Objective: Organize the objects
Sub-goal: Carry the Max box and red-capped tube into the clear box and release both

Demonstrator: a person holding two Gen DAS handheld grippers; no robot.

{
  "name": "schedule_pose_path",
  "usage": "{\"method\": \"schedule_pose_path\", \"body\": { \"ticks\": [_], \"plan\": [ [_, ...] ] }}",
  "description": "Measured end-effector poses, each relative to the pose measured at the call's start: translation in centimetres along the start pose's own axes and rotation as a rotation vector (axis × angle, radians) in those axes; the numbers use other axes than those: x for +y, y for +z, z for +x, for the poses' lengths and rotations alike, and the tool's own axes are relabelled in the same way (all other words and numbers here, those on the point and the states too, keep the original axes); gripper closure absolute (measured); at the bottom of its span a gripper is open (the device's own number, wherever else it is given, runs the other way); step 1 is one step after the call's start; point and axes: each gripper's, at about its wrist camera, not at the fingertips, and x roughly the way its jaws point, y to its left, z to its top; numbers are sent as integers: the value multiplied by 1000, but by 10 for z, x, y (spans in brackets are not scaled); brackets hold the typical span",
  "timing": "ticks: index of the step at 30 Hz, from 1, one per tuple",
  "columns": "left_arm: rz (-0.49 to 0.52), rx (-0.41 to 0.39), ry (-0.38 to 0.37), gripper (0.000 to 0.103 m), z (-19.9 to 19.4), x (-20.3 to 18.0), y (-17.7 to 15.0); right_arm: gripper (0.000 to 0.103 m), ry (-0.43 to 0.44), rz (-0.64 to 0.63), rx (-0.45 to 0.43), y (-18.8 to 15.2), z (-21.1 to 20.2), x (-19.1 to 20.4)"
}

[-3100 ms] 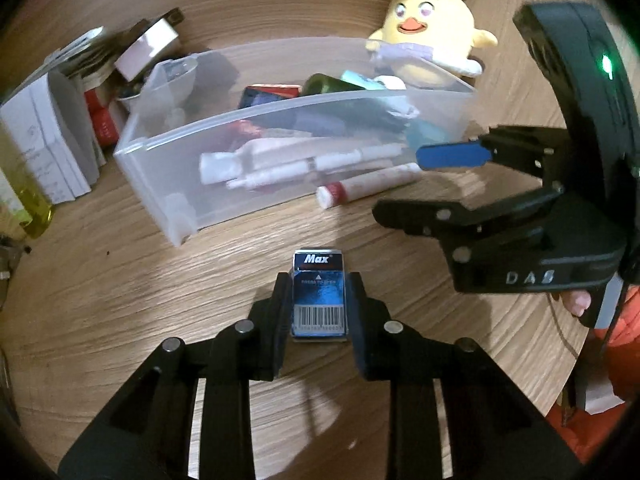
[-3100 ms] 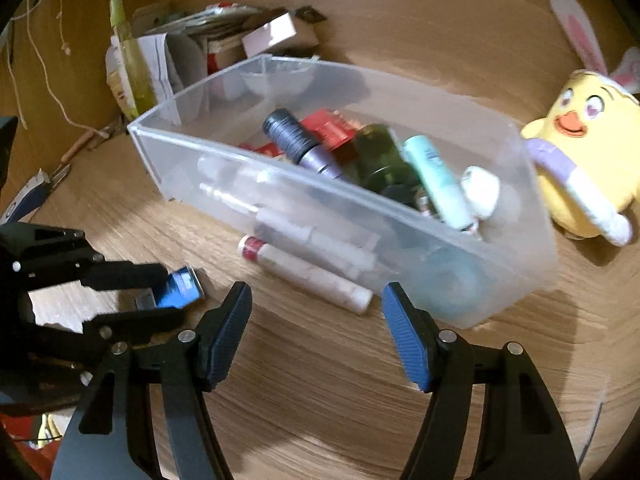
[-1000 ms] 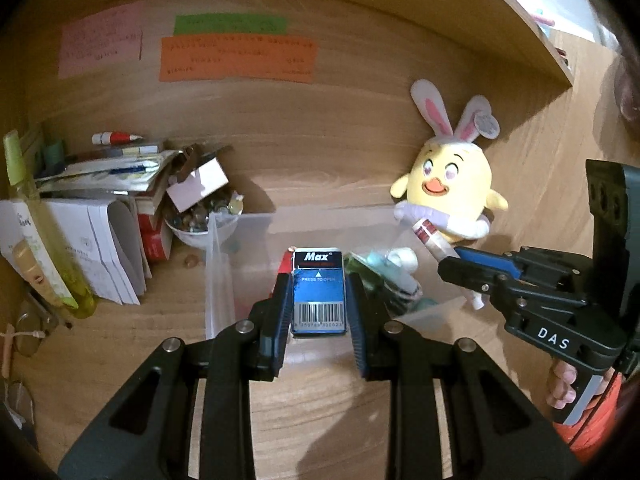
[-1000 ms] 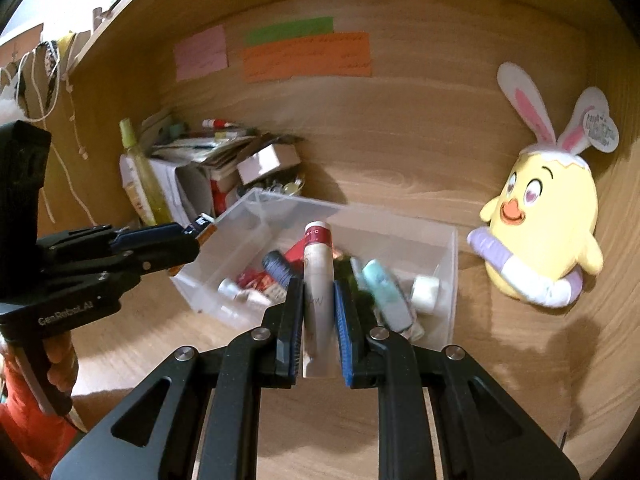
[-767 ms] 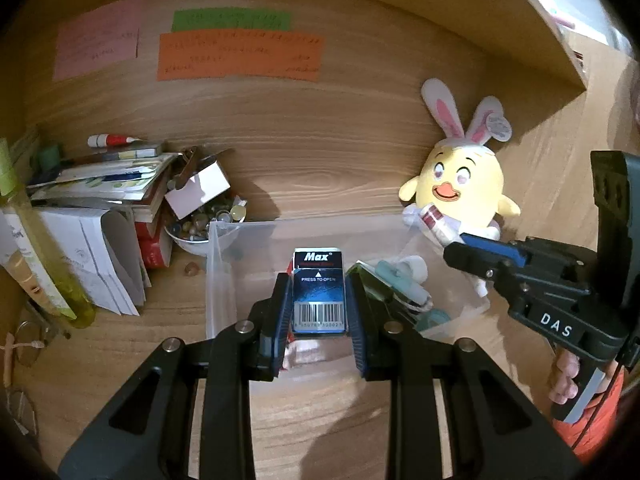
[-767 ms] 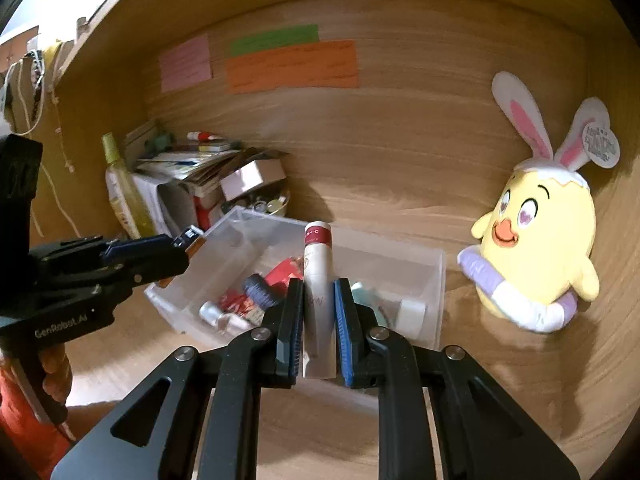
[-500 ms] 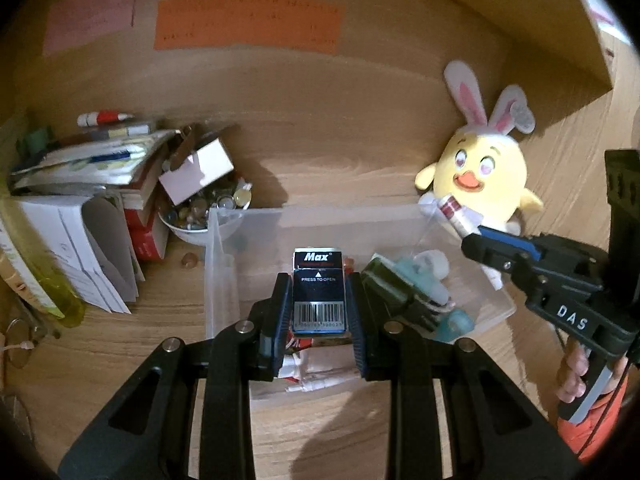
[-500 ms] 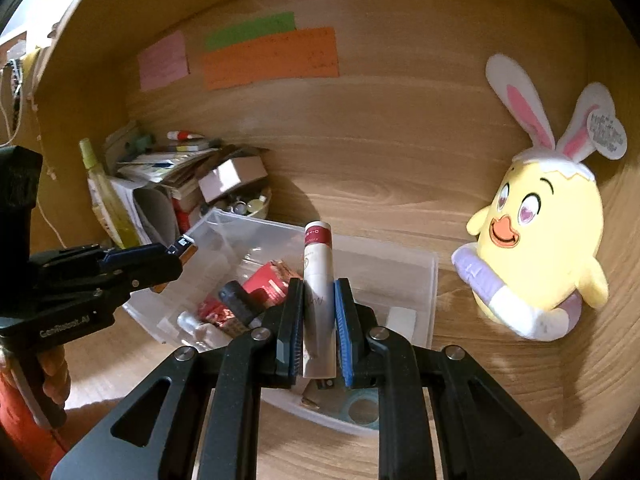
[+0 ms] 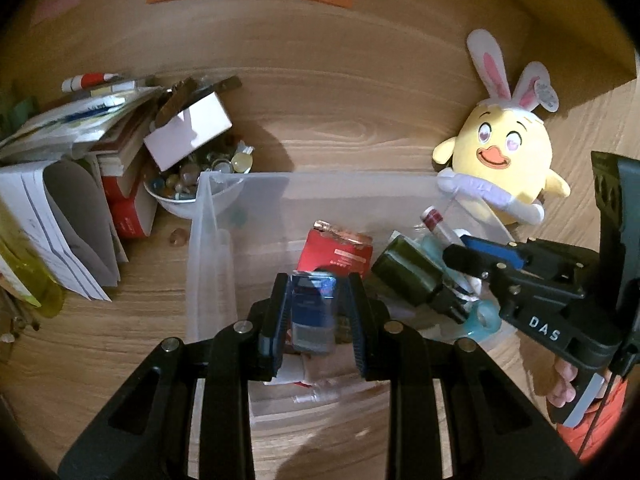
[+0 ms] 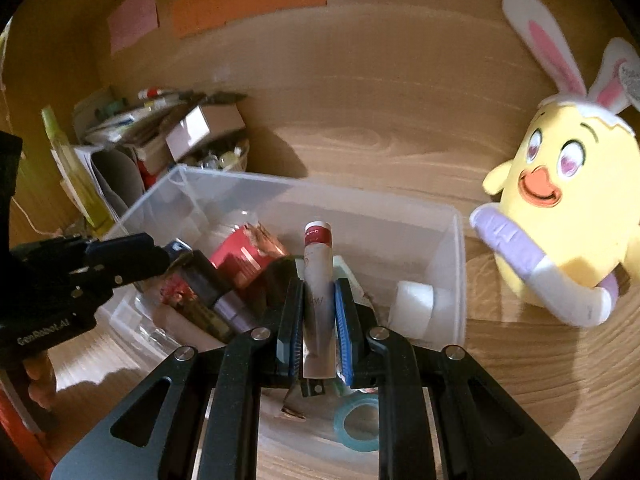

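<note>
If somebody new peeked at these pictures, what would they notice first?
Probably the bright yellow plush chick with bunny ears, sitting against the wooden wall just right of the clear plastic bin. Next, the two black grippers over that bin: the left gripper clamps a small blue box, and the right gripper clamps a white tube with a red band.

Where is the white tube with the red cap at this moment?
The white tube with the red cap is clamped between the fingers of the right gripper, above the clear plastic bin, left of the yellow plush chick.
</note>
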Motion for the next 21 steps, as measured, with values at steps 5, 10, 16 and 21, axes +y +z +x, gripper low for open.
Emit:
{"method": "schedule_pose_path", "body": {
  "ticks": [5, 10, 16, 21],
  "plan": [
    [-6, 2, -10, 74, -2, 3, 1, 89, -15, -18, 22, -4, 7, 3],
    [-11, -8, -17, 62, -8, 3, 1, 89, -35, -34, 25, -4, 7, 5],
    [-3, -29, -27, 60, -21, 0, 1, 77, -55, -31, 25, -4, 2, 5],
    [17, -44, -31, 59, -33, -4, -3, 76, -61, -39, 4, -3, -10, 9]
  ]
}}
